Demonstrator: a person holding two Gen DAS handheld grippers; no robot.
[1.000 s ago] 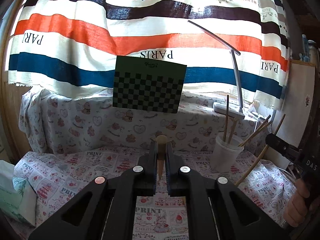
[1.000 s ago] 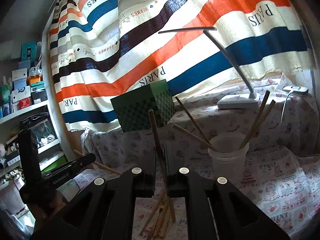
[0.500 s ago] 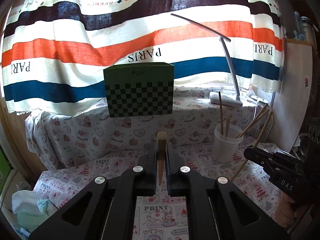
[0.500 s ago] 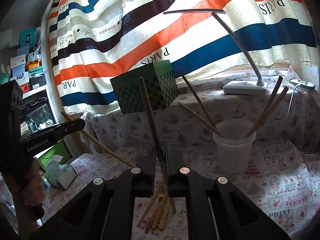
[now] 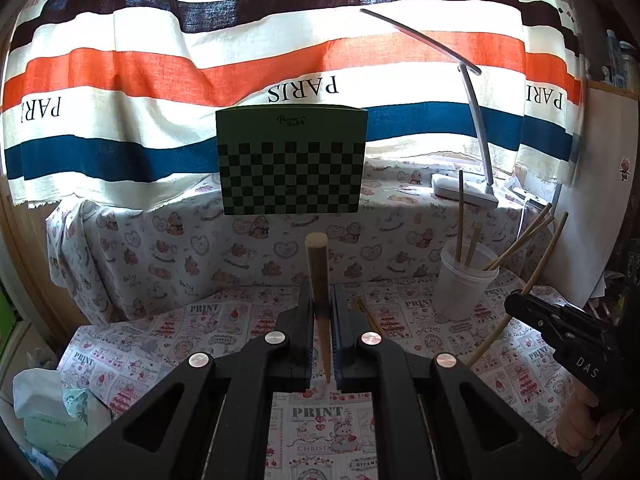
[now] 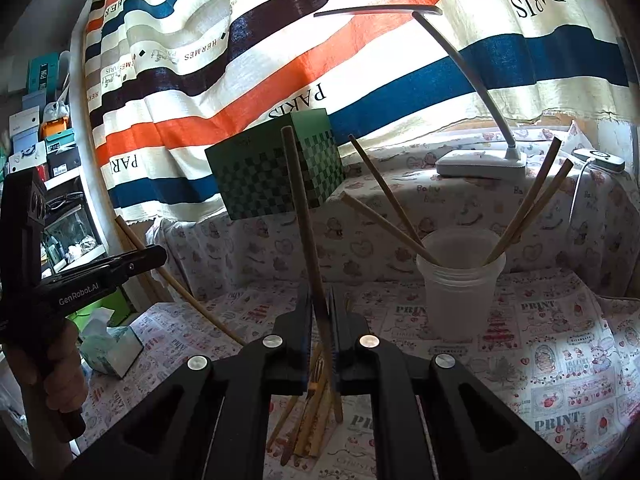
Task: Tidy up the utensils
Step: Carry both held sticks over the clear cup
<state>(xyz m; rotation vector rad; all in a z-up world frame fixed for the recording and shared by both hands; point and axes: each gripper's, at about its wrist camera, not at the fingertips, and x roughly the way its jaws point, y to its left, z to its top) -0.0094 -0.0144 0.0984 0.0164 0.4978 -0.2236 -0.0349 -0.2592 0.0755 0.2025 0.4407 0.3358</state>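
My left gripper (image 5: pixel 321 300) is shut on a wooden chopstick (image 5: pixel 319 272) whose thick end points away from the camera. My right gripper (image 6: pixel 320 300) is shut on another wooden chopstick (image 6: pixel 302 216), standing nearly upright. A translucent plastic cup (image 6: pixel 460 284) on the printed tablecloth holds several chopsticks (image 6: pixel 524 208); it is also seen in the left wrist view as the cup (image 5: pixel 464 284), right of centre. A loose pile of wooden utensils (image 6: pixel 308 424) lies on the cloth under my right gripper. In the right wrist view the left gripper (image 6: pixel 152 256) is at the left, with its chopstick (image 6: pixel 192 300) slanting down.
A green checkered box (image 5: pixel 291 160) stands on the raised shelf behind. A white desk lamp (image 5: pixel 464 192) sits at the back right. A tissue pack (image 6: pixel 110 346) lies at the table's left edge. Shelves with boxes (image 6: pixel 36 120) are at far left. A hand (image 5: pixel 576 420) holds the right gripper.
Both views have swung a little. In the left wrist view the right gripper has come further into the picture. In the right wrist view the left gripper has risen slightly. Both grips are unchanged.
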